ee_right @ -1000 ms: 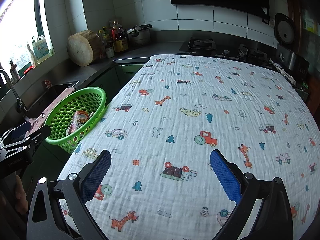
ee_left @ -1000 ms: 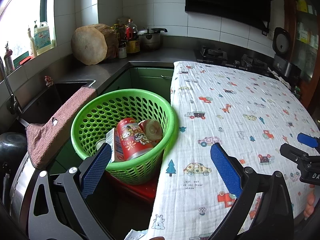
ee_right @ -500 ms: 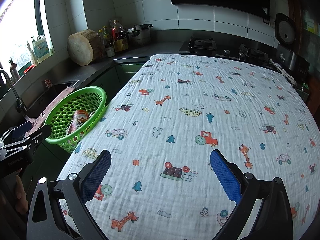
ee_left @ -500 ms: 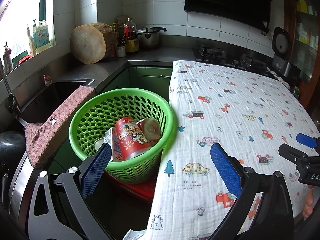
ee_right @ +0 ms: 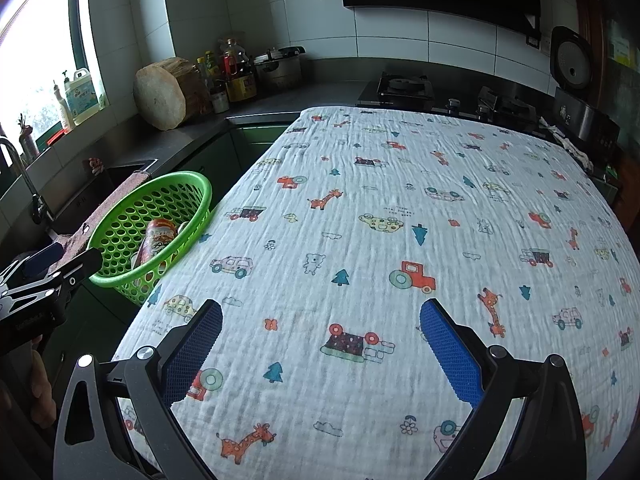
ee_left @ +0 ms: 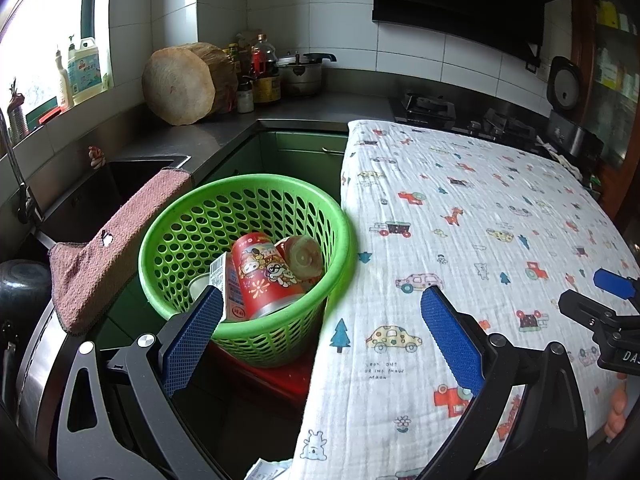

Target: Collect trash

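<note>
- Left wrist view: the left hand-held gripper (ee_left: 320,328) has its blue-padded jaws spread wide with nothing between them, hanging above the near rim of the green basket (ee_left: 344,232) and the edge of the bench.
- Just past its left finger, the basket holds the collected trash: a red printed can (ee_left: 264,272) lying tilted, a small carton with a barcode (ee_left: 226,280) against the can's left side, and a pale round-ended bottle (ee_left: 304,256) against its right.
- That basket sits on something red (ee_left: 272,376), touching the hanging edge of the white cloth printed with cars and trees (ee_left: 460,240) that covers the bench.
- Left of the basket, a pink towel (ee_left: 112,248) drapes over the edge of a dark sink (ee_left: 100,188); further back a round wooden block (ee_left: 180,84), bottles and a pot stand on the kitchen counter.
- At the right edge of this view the right hand-held gripper (ee_left: 616,300) shows over the cloth.
- Right wrist view: the right hand-held gripper (ee_right: 320,344) is likewise wide apart and empty, above the bare printed cloth (ee_right: 400,220).
- Basket (ee_right: 200,196) and can (ee_right: 158,236) lie off to its left beside the bench, with the left hand-held gripper (ee_right: 60,260) near them.
</note>
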A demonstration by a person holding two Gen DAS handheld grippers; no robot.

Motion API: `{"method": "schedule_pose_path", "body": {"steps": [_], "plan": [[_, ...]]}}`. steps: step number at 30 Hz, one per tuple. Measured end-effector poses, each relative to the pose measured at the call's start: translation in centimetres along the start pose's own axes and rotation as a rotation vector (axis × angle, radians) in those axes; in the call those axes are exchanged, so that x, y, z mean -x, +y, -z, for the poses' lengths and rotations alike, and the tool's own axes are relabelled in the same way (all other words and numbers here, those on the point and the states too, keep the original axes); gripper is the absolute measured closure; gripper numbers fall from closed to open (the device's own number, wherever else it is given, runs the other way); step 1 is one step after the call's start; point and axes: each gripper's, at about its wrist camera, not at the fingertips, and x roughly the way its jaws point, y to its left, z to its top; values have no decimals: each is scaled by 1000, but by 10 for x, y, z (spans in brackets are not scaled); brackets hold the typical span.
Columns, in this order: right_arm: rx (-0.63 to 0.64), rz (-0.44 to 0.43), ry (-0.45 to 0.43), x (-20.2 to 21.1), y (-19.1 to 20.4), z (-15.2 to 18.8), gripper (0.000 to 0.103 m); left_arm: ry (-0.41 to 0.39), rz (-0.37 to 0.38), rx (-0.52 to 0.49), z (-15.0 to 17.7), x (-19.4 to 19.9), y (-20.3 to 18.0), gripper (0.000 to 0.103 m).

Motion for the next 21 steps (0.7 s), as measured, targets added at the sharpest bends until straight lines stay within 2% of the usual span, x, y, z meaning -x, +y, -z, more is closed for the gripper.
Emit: {"method": "schedule_pose_path", "body": {"steps": [21], "plan": [[-1, 1, 2, 1, -3, 0, 7, 1, 1, -3, 1, 1, -3, 5]]}}
